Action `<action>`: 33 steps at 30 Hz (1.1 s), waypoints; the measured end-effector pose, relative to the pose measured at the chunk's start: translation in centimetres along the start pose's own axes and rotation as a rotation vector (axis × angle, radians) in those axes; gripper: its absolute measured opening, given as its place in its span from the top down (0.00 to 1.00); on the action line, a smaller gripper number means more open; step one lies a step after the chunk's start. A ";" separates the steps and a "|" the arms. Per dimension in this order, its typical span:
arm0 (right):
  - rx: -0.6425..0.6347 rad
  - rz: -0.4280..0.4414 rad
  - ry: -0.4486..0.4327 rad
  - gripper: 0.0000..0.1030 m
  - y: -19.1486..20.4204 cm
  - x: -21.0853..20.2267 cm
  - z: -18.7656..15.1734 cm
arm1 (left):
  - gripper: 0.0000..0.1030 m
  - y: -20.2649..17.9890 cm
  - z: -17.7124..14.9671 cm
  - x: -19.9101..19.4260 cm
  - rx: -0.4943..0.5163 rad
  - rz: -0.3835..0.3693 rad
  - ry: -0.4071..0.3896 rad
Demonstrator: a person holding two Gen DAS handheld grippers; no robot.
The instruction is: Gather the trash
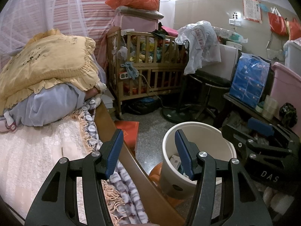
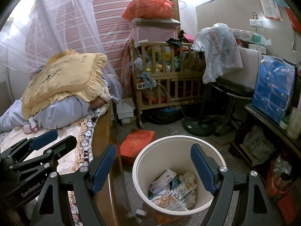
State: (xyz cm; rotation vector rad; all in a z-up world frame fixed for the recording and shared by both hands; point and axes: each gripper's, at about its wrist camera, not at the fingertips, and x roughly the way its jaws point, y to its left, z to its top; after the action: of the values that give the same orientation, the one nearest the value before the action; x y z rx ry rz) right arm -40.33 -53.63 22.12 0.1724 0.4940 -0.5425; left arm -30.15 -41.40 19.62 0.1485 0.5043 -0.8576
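A white trash bin (image 2: 143, 169) stands on the floor beside the bed; it also shows in the left wrist view (image 1: 222, 141). Inside lie paper wrappers (image 2: 169, 194) and crumpled tissue (image 2: 188, 177). My right gripper (image 2: 153, 167) is open and empty, held above the bin's mouth. My left gripper (image 1: 148, 150) is open and empty, over the bed's wooden edge (image 1: 112, 131) next to the bin. The left gripper appears at the left of the right wrist view (image 2: 43, 141), and the right gripper at the right of the left wrist view (image 1: 263, 137). A small white scrap (image 2: 141, 212) lies on the floor by the bin.
The bed (image 2: 56, 150) with a yellow pillow (image 2: 65, 79) is on the left. A red box (image 2: 137, 143) lies on the floor. A wooden crib (image 2: 165, 79), a fan stand (image 2: 199, 126) and a stool (image 2: 231, 92) stand behind. A dark shelf (image 2: 267, 120) holds a blue package on the right.
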 end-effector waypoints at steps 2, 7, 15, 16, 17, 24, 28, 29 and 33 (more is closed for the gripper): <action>0.000 -0.001 -0.001 0.23 0.0 0.0 0.0 | 0.46 -0.1 -0.2 0.0 0.000 0.000 0.001; 0.001 -0.001 0.001 0.23 0.0 0.0 0.0 | 0.46 0.0 -0.3 0.1 -0.003 -0.002 0.004; 0.002 0.000 0.011 0.22 -0.8 -0.2 -0.8 | 0.46 0.2 -0.8 0.4 -0.001 -0.002 0.011; 0.002 0.000 0.011 0.22 -0.8 -0.1 -0.8 | 0.46 0.3 -0.6 0.4 -0.003 -0.002 0.011; 0.002 0.001 0.013 0.22 -0.7 0.0 -0.7 | 0.46 0.2 -0.8 0.4 -0.005 -0.004 0.012; 0.004 0.001 0.021 0.22 -0.6 0.2 -0.5 | 0.46 0.2 -0.7 0.4 -0.004 -0.002 0.013; 0.004 0.002 0.022 0.22 -0.7 0.2 -0.4 | 0.46 0.3 -1.0 0.6 -0.007 -0.004 0.018; 0.005 0.003 0.022 0.22 -0.8 0.2 -0.4 | 0.46 0.2 -0.9 0.6 -0.007 -0.004 0.017; 0.003 0.002 0.026 0.21 -0.9 0.2 -0.4 | 0.46 0.2 -0.9 0.6 -0.006 -0.003 0.018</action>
State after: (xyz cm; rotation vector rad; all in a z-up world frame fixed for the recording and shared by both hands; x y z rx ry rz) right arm -40.85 -54.31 21.62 0.1831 0.5183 -0.5392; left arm -30.04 -41.37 18.51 0.1499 0.5239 -0.8584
